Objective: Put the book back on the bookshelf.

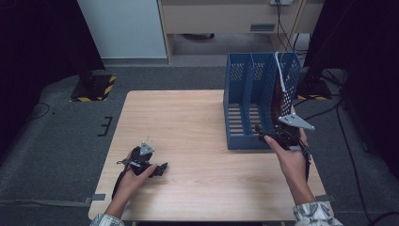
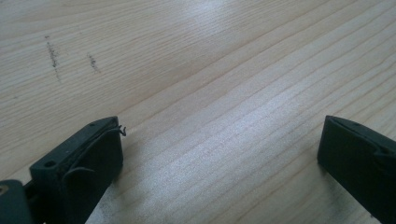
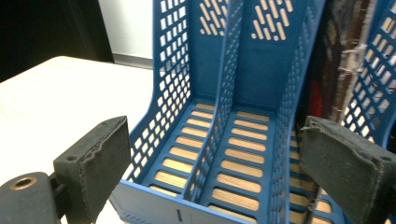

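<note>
- No brand, label or words can be read on anything here
- The left tongs (image 1: 161, 169) rest low on the desk (image 1: 188, 122), near its front left part, held by the person's left hand (image 1: 136, 172)
- In the left gripper view the left tongs (image 2: 219, 154) are spread wide, with bare wood between the two black jaws; they grip nothing
- A tiny bent wire sticks out from the tip of one jaw
- Some small dark marks (image 2: 52, 55) show on the wood farther off
- The right tongs (image 1: 263, 132) are held up by the person's right hand (image 1: 291, 157) at the front of a blue file rack (image 1: 249, 101)
- In the right gripper view the right tongs (image 3: 212, 154) are wide apart too, and they hold nothing
- One jaw sits before the rack's left wall and the other before its right slot; I cannot tell if they touch the rack
- The blue file rack (image 3: 219, 107) stands on the right side of the desk, with three slots side by side and holes in its walls
- The left and middle slots show only the slatted floor with wood under it
- A dark book (image 3: 343, 56) stands upright in the right slot, and its pages look worn
- A white cable (image 1: 281, 75) runs down along the right slot toward the right tongs
- A grey plate (image 1: 296, 122) sits on top of the right tongs
</note>
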{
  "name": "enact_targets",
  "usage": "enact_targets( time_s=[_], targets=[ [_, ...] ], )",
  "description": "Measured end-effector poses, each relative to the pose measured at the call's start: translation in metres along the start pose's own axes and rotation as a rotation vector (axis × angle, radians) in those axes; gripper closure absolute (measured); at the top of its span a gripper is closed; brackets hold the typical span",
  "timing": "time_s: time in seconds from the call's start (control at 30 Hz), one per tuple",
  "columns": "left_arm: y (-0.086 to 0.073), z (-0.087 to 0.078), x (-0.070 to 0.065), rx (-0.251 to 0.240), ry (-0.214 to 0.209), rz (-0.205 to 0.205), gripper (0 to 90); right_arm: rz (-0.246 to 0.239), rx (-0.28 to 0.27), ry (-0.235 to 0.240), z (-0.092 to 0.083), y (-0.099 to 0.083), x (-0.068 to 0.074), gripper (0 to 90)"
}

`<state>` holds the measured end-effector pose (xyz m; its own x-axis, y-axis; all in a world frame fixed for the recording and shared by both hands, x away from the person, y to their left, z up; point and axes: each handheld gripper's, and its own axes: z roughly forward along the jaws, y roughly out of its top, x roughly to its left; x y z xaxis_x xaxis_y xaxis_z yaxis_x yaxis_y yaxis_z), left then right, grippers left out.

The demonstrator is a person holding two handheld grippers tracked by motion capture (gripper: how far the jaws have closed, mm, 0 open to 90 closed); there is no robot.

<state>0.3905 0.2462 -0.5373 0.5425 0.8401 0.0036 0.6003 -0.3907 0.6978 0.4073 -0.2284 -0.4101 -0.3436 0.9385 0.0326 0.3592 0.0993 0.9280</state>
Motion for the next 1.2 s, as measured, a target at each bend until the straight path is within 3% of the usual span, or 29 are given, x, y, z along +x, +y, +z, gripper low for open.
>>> enact_targets(
  time_s=[0.43,0.87,1.0,1.2],
  targets=[
    [0.0,0.0,0.0,0.0,0.003,-0.001,0.0,-0.017,0.004,0.065,0.002,0.013,0.026,6.1],
    [0.0,0.0,-0.001,0.0,0.001,-0.001,0.0,-0.029,0.042,0.118,0.018,0.02,0.053,5.1],
    [0.0,0.0,-0.001,0.001,-0.001,-0.002,0.0,-0.047,0.055,0.147,0.024,0.024,0.066,5.0],
    [0.0,0.0,-0.001,0.001,0.0,-0.002,0.0,-0.065,0.058,0.156,0.029,0.029,0.075,5.3]
  ],
)
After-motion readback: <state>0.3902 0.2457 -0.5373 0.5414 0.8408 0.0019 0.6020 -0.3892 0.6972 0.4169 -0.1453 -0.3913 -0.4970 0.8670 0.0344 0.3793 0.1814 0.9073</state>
